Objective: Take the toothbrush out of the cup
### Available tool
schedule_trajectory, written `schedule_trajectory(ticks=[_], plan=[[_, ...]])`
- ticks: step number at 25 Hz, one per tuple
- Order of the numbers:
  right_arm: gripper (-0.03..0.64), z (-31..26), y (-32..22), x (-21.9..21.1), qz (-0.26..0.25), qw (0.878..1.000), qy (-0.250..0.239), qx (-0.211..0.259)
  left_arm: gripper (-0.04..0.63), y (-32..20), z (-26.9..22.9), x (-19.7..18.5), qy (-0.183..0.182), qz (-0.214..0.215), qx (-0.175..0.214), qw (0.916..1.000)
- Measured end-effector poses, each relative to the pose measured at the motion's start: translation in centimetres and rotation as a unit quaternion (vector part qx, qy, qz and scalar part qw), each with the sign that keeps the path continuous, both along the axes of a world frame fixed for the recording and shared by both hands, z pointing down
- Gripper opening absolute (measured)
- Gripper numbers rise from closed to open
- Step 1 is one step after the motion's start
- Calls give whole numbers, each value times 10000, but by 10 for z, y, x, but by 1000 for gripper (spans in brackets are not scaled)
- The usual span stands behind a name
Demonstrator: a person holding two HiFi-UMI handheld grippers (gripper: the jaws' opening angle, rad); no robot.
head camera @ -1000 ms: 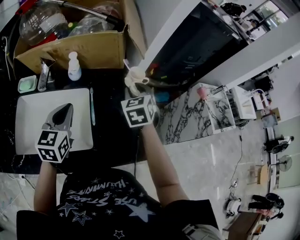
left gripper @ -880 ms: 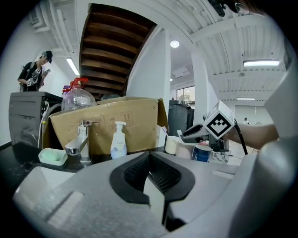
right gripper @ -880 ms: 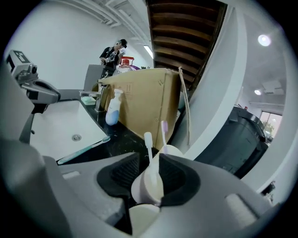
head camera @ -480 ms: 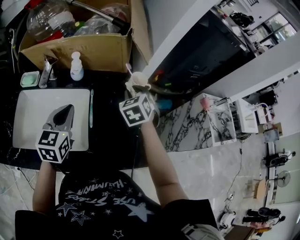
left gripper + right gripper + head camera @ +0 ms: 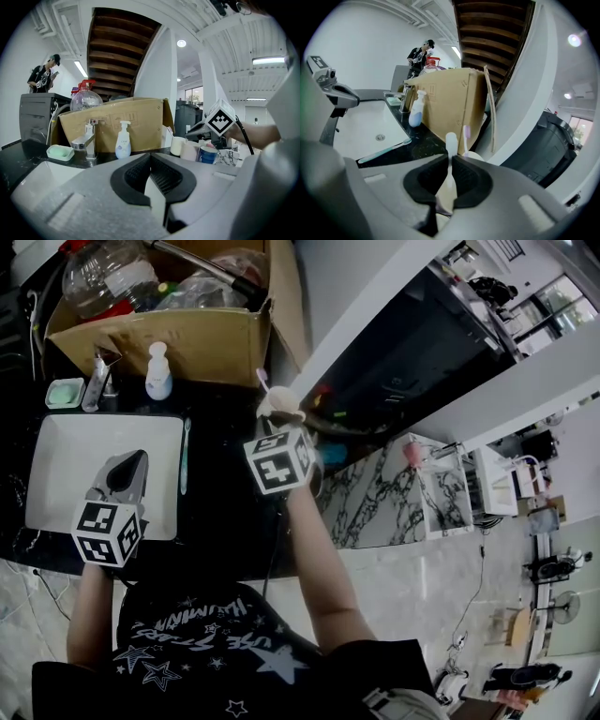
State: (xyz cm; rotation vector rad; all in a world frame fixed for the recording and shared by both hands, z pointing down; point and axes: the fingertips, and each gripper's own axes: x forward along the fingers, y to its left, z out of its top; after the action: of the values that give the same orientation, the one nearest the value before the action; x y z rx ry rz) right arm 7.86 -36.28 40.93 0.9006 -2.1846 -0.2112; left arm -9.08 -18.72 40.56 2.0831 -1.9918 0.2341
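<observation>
1. The cup [image 5: 474, 156] is pale, smooth and round. Only its rim shows past the jaws. It stands on the black speckled counter [image 5: 419, 143] at the foot of a brown cardboard box [image 5: 450, 101].
2. Two brushes stand upright there: a white toothbrush [image 5: 451, 140] with a rounded, matt plastic head, and just beside it a second brush [image 5: 466, 133] with a pale purple head.
3. The right gripper [image 5: 450, 160] is grey plastic with black ribbed pads. Its jaws have just been closing and are now clamped on the stem of the white toothbrush. The head pokes up above the pads, and the lower end is hidden behind the jaws.
4. In the head view the cup sits just ahead of that gripper's marker cube, by the box's near corner.
5. A slim teal toothbrush [image 5: 386, 150] lies flat on the counter along the edge of the white rectangular sink [image 5: 56, 465].
6. The left gripper [image 5: 150, 155] hangs over the sink, well apart from the cup. Its jaw tips are together with nothing between them.
7. Behind the sink stand a shiny metal tap [image 5: 86, 138], a white pump bottle [image 5: 123, 143] and a mint-green soap dish [image 5: 60, 152].
</observation>
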Motion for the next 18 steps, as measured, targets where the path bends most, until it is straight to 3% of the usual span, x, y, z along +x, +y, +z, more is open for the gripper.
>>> schedule_trajectory(ticks=[10,18], plan=[[29,-64,13,-5,343,9968,-603,392,9,13,-17,-21,-17,199,154,9997],[28,-112,46,-25,311,9923,-926,762,9,25,-24,-36,41,372,277,9989]])
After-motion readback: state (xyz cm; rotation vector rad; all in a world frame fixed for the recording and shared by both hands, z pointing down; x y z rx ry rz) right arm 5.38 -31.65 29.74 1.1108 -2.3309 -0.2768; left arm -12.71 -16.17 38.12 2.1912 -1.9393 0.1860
